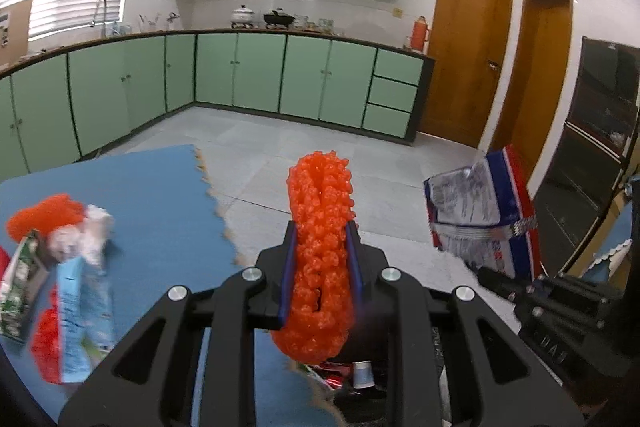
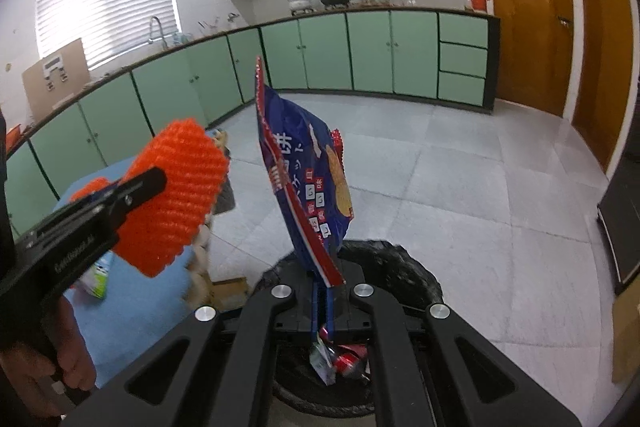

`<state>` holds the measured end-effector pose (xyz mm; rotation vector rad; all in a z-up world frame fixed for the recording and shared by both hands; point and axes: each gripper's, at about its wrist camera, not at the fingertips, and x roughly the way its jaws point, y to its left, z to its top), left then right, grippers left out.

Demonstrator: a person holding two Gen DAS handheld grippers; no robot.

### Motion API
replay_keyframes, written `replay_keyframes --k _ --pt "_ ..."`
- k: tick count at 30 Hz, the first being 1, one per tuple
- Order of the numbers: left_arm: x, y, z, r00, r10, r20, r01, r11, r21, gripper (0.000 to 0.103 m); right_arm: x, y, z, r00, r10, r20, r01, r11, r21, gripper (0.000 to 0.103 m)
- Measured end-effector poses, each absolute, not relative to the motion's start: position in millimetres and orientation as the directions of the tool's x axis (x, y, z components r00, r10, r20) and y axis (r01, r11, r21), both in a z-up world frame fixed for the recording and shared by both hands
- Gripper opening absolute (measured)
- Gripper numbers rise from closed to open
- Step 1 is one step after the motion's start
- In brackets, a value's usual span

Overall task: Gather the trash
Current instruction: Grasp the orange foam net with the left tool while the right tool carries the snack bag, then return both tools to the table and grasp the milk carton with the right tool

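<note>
While both grippers hang over a kitchen floor, the left gripper (image 1: 321, 247) clamps an orange foam net (image 1: 320, 247) between its blue pads, the net standing up past the fingertips and sagging back under them. Off to its right, the right gripper (image 2: 323, 301) is clenched on the bottom edge of a blue snack bag (image 2: 310, 187), which rises upright and crumpled from its closed fingers. Directly below and just ahead of that gripper sits a black bin (image 2: 396, 267), its rim lined in black, with a red can (image 2: 350, 357) and scraps of wrapper inside. In the right wrist view, a hand (image 2: 48, 355) grips the left tool's handle at lower left. Left of the left gripper, a blue mat (image 1: 160, 195) carries more litter: another orange net (image 1: 44, 215), a crumpled white wad (image 1: 86, 239), a green-and-white packet (image 1: 20, 279) and a light-blue wrapper (image 1: 82, 311), all blurred
</note>
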<state>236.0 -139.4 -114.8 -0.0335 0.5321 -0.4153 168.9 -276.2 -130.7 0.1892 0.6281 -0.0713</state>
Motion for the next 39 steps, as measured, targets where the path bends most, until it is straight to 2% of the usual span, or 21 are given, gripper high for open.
replay_keyframes --k 8,11,12,14,16,17,18,25,28,31,33,34,39 --pt "257 -171 -148 0.722 -0.412 -0.556 0.413 0.901 -0.131 0.025 183 -302 -172 0.76 -0.019 -0.65 0.162 0.973 0.162 0.003" --pt "265 -172 -152 0.713 -0.409 -0.569 0.416 0.901 -0.126 0.028 192 -308 -178 0.749 -0.019 -0.663 0.159 0.975 0.152 0.007" --pt "265 -172 -152 0.713 -0.407 -0.571 0.415 0.901 -0.125 0.029 193 -310 -179 0.75 -0.022 -0.661 0.162 0.975 0.151 0.016" --pt "267 -172 -154 0.712 -0.406 -0.573 0.411 0.903 -0.13 0.042 194 -309 -178 0.753 -0.028 -0.657 0.166 0.975 0.149 0.034" --pt "269 -172 -155 0.712 -0.403 -0.575 0.405 0.905 -0.132 0.045 195 -311 -177 0.762 -0.036 -0.647 0.174 0.973 0.151 0.036" --pt "271 -171 -156 0.71 -0.4 -0.58 0.402 0.906 -0.133 0.053 195 -310 -176 0.763 -0.037 -0.645 0.176 0.973 0.152 0.036" --pt "272 -171 -158 0.708 -0.399 -0.582 0.4 0.907 -0.136 0.058 196 -312 -175 0.766 -0.038 -0.641 0.18 0.971 0.157 0.036" --pt "268 -163 -155 0.721 -0.387 -0.575 0.386 0.913 -0.131 0.063 193 -318 -163 0.782 -0.059 -0.621 0.199 0.967 0.159 0.043" --pt "262 -156 -146 0.741 -0.373 -0.558 0.376 0.919 -0.115 0.067 189 -317 -154 0.79 -0.069 -0.609 0.2 0.968 0.15 0.049" --pt "254 -145 -135 0.759 -0.357 -0.544 0.362 0.927 -0.103 0.075 184 -311 -143 0.801 -0.079 -0.594 0.204 0.968 0.147 0.07" --pt "246 -132 -126 0.782 -0.335 -0.525 0.344 0.935 -0.085 0.085 178 -304 -134 0.811 -0.1 -0.577 0.218 0.966 0.139 0.094" --pt "242 -127 -121 0.794 -0.319 -0.518 0.332 0.941 -0.07 0.089 175 -301 -130 0.817 -0.111 -0.565 0.224 0.965 0.133 0.097" --pt "224 -88 -105 0.832 -0.249 -0.495 0.268 0.963 -0.034 0.091 169 -278 -115 0.84 -0.101 -0.534 0.201 0.97 0.133 0.097"
